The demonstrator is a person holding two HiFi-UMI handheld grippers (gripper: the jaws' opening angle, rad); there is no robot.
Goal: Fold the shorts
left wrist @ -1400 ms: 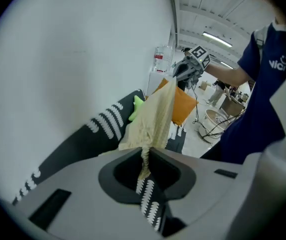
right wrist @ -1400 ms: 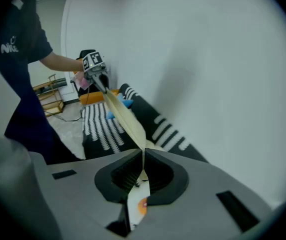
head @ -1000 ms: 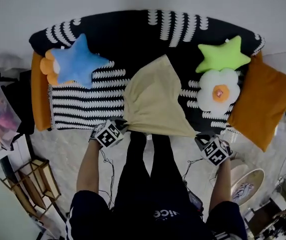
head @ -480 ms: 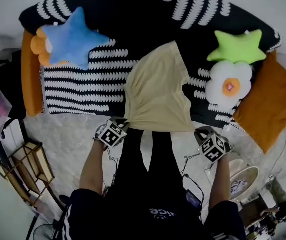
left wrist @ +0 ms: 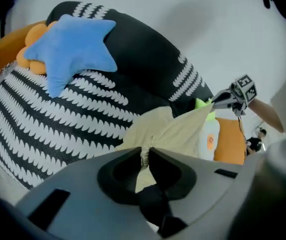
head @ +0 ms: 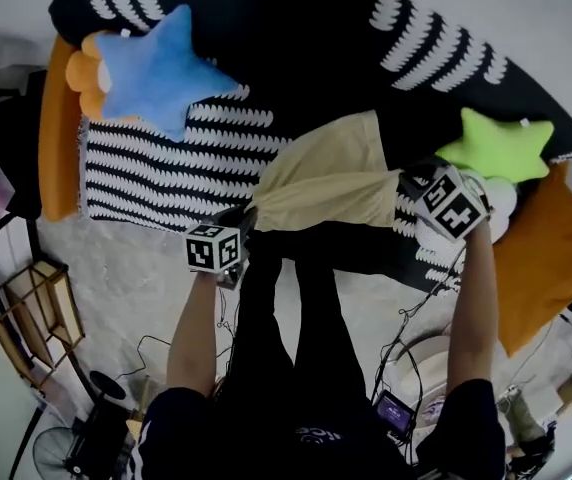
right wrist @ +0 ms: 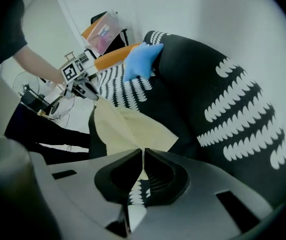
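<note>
The pale yellow shorts (head: 331,176) lie partly on the black-and-white sofa throw (head: 156,163), stretched in a band between both grippers. At the sofa's front edge my left gripper (head: 248,216) is shut on the shorts' left corner; in the left gripper view, bunched cloth (left wrist: 144,156) sits pinched between its jaws. My right gripper (head: 409,180) is shut on the right corner, over the seat beside the green star. A thin edge of the shorts (right wrist: 125,126) runs into its closed jaws (right wrist: 143,160). Each gripper shows in the other's view: the right one (left wrist: 228,98) and the left one (right wrist: 85,89).
A blue star cushion (head: 156,63) with an orange flower cushion behind it lies at the sofa's left. A green star cushion (head: 501,146) and an orange cushion (head: 546,258) are at the right. The person's dark legs (head: 296,318) stand against the sofa front. A wooden rack (head: 21,318) stands at lower left.
The right gripper has swung up and over the seat with its corner, so the hanging shorts are now a narrower band. The left gripper has rolled and dropped slightly at the sofa edge.
</note>
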